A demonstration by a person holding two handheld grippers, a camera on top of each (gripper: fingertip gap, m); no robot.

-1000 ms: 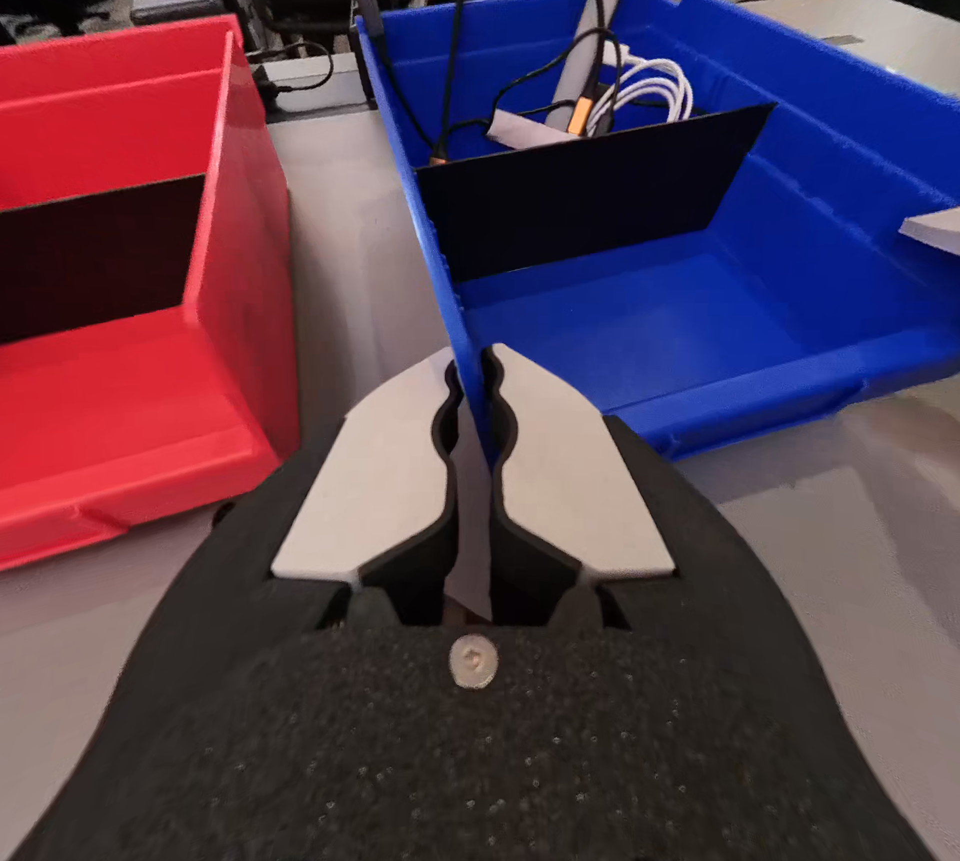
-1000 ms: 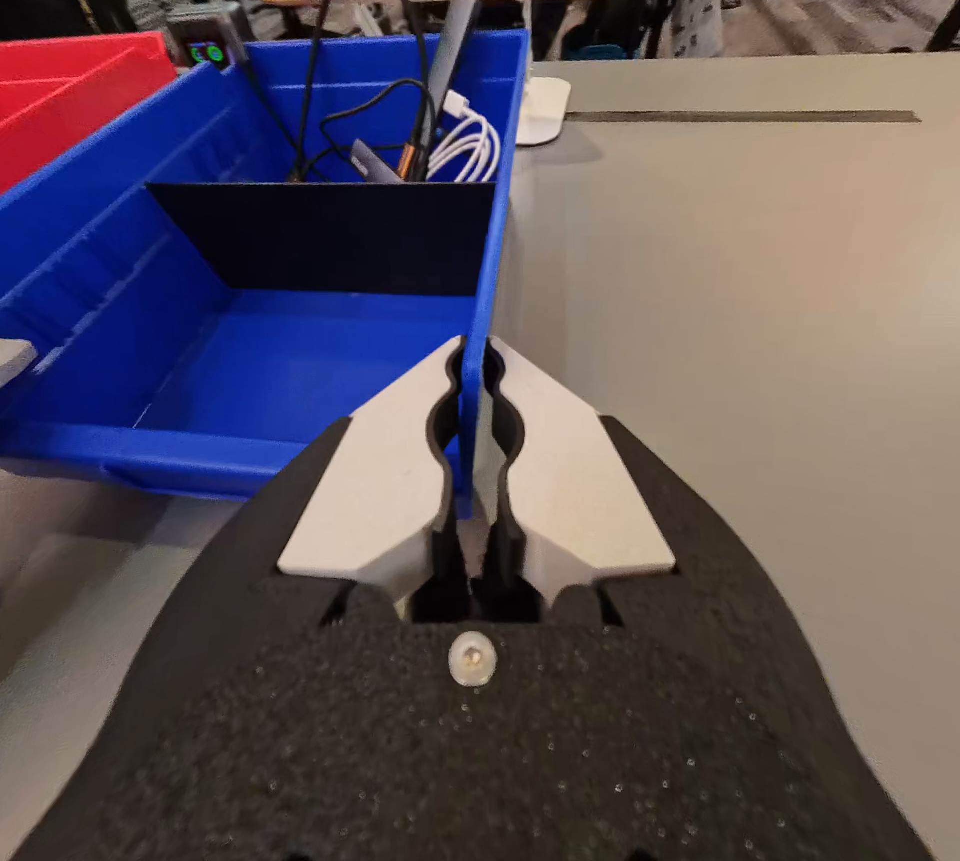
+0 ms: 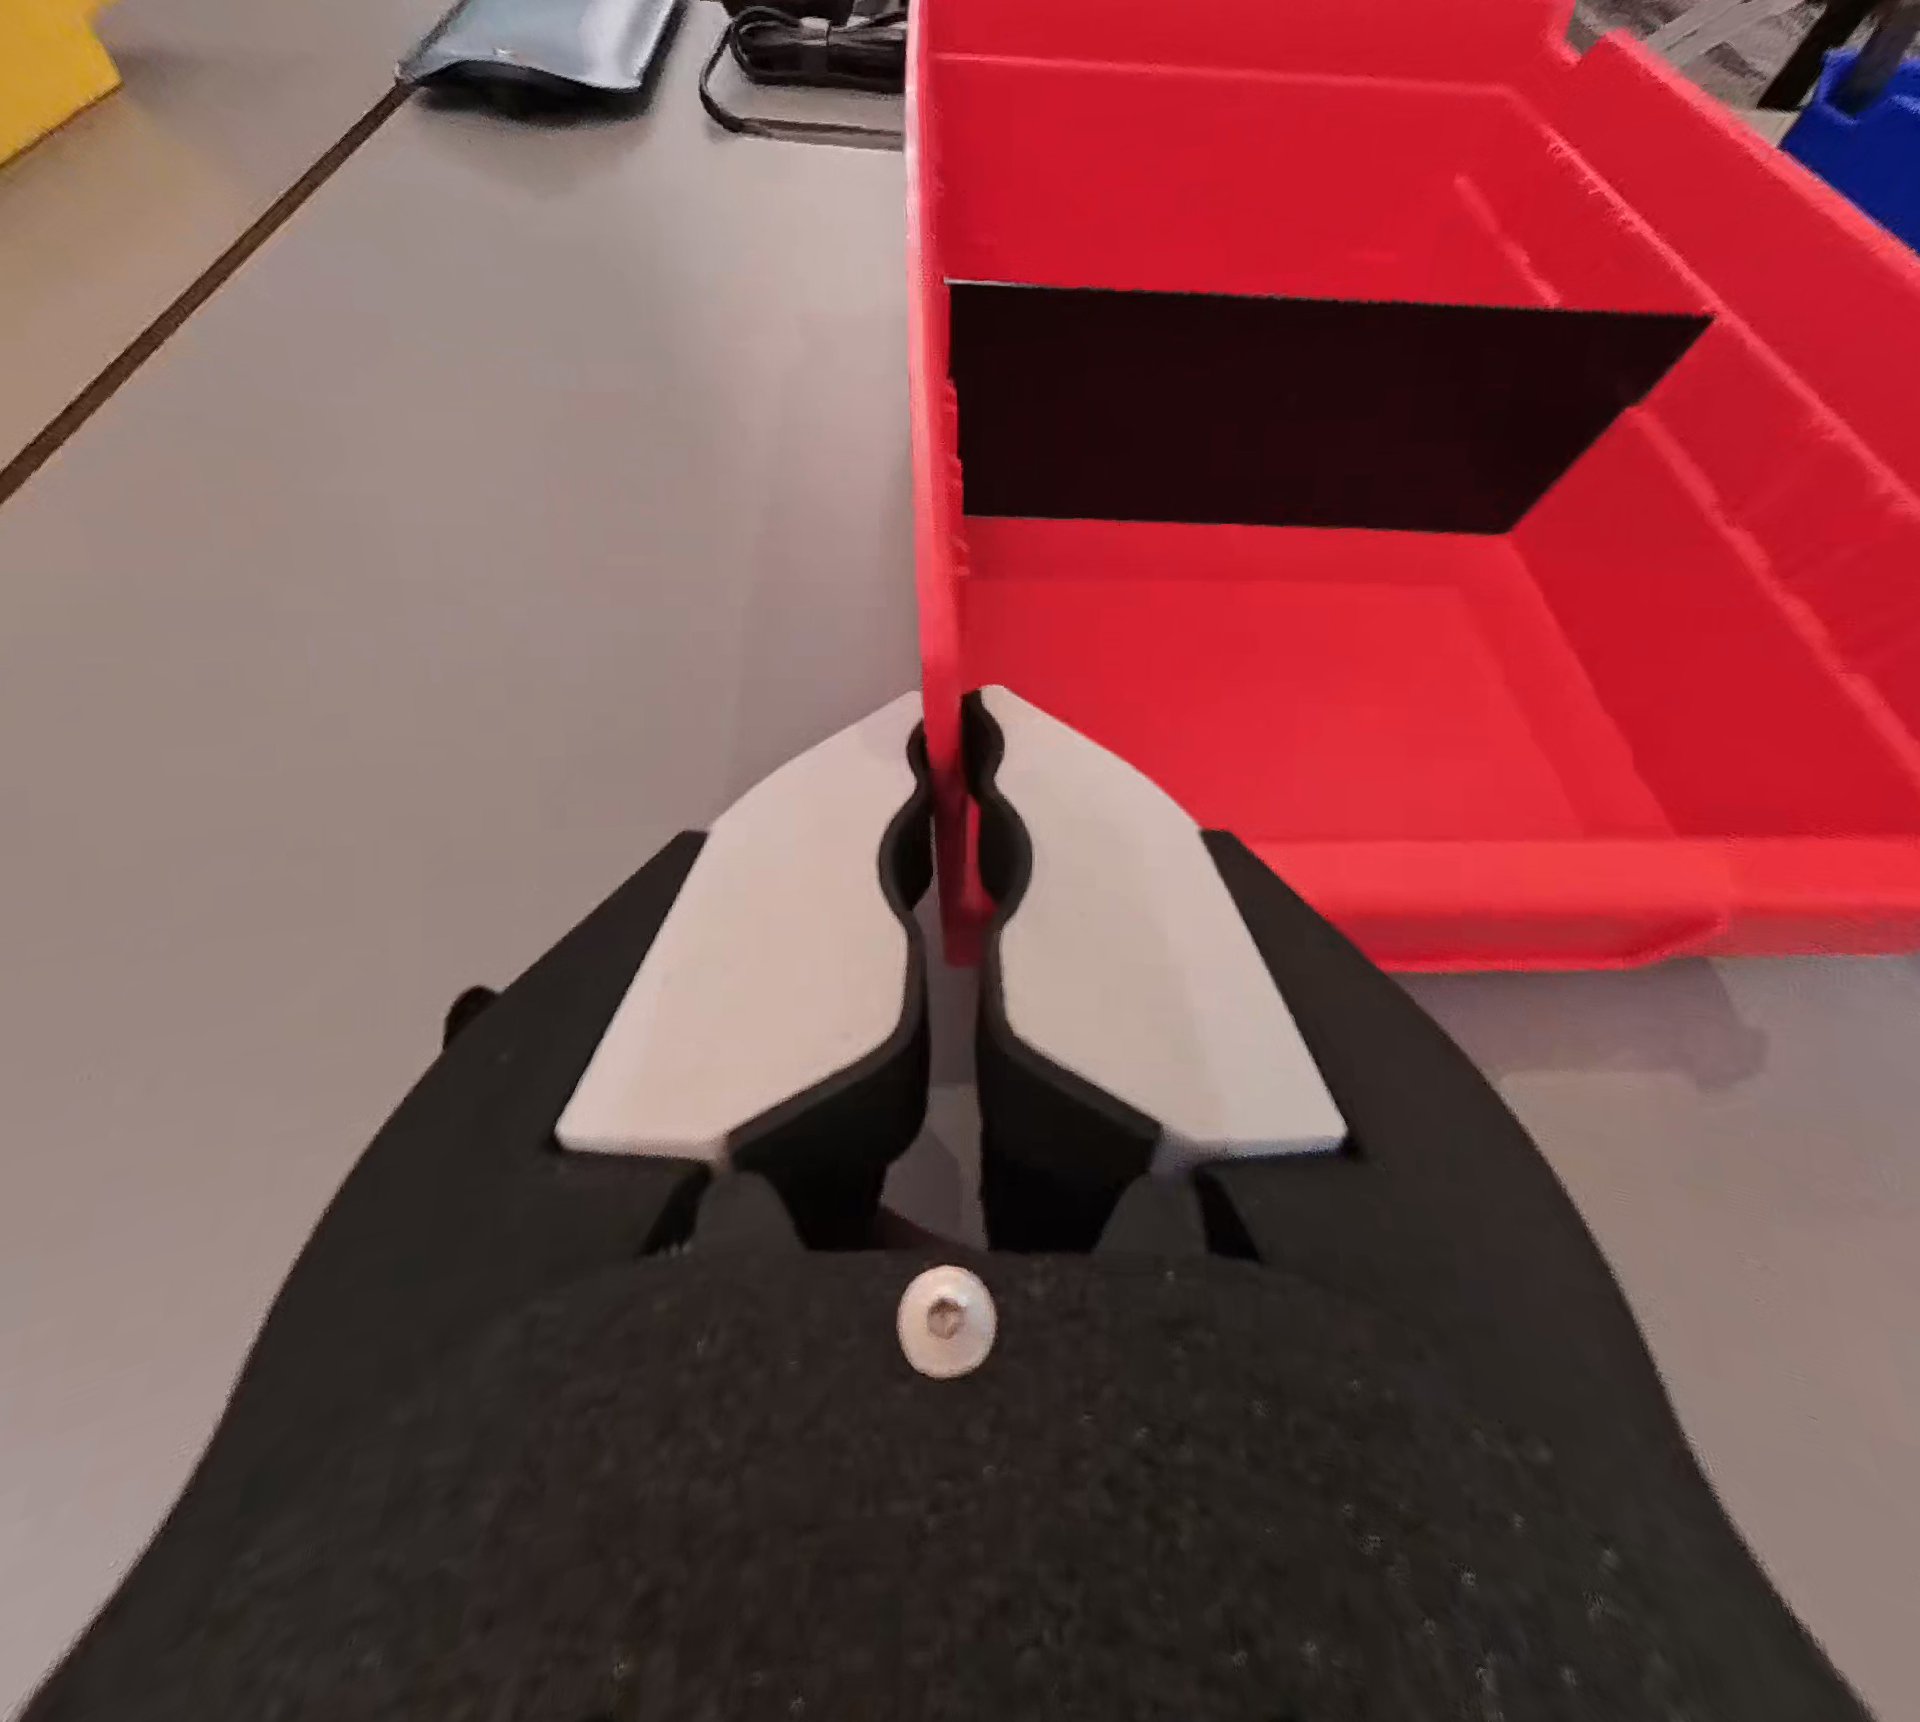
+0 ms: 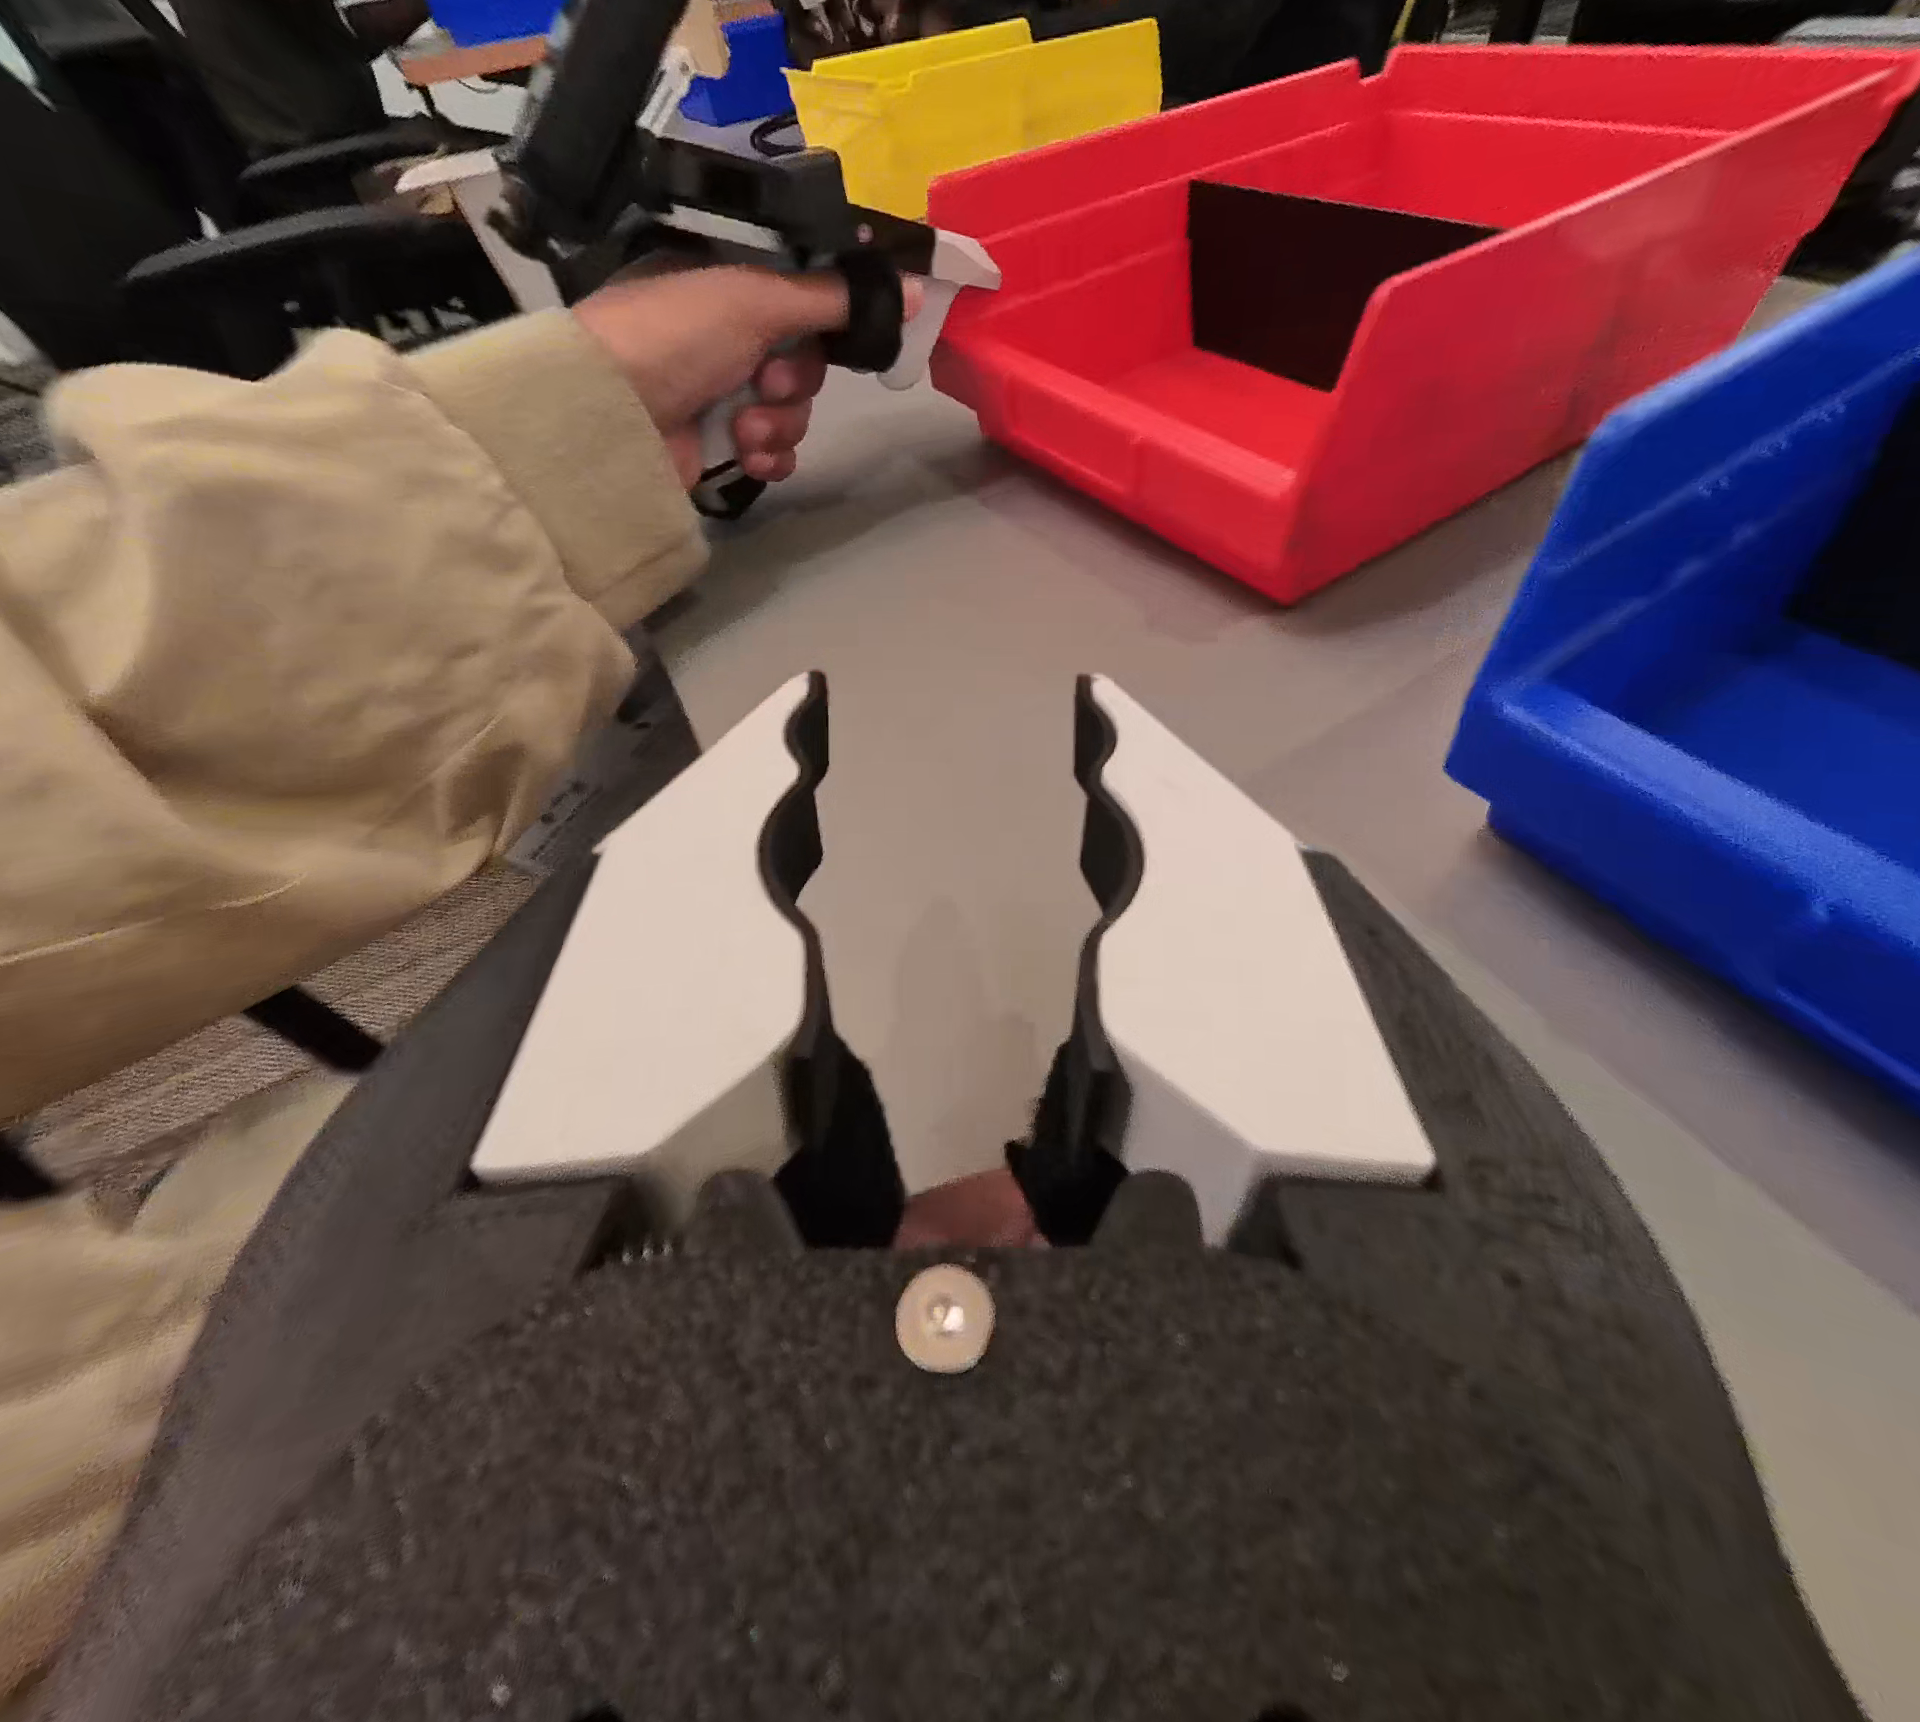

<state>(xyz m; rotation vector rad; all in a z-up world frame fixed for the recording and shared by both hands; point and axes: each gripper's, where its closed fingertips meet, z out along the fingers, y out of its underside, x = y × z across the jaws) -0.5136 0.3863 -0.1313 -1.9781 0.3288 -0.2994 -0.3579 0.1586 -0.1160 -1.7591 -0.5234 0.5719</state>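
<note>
With left tongs (image 3: 951,727) pinching red bin (image 3: 1351,737) near-left wall, right tongs (image 4: 951,696) spread, empty over counter (image 4: 935,571), we risk one-sided pull twisting bin; grip may slip.

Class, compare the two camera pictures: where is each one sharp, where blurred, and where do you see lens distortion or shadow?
Left wrist view: left gripper and red bin are sharp; the bin casts a soft shadow on the table. Right wrist view: beige sleeve and blue bin smear at the edges; the wide lens stretches them.
</note>
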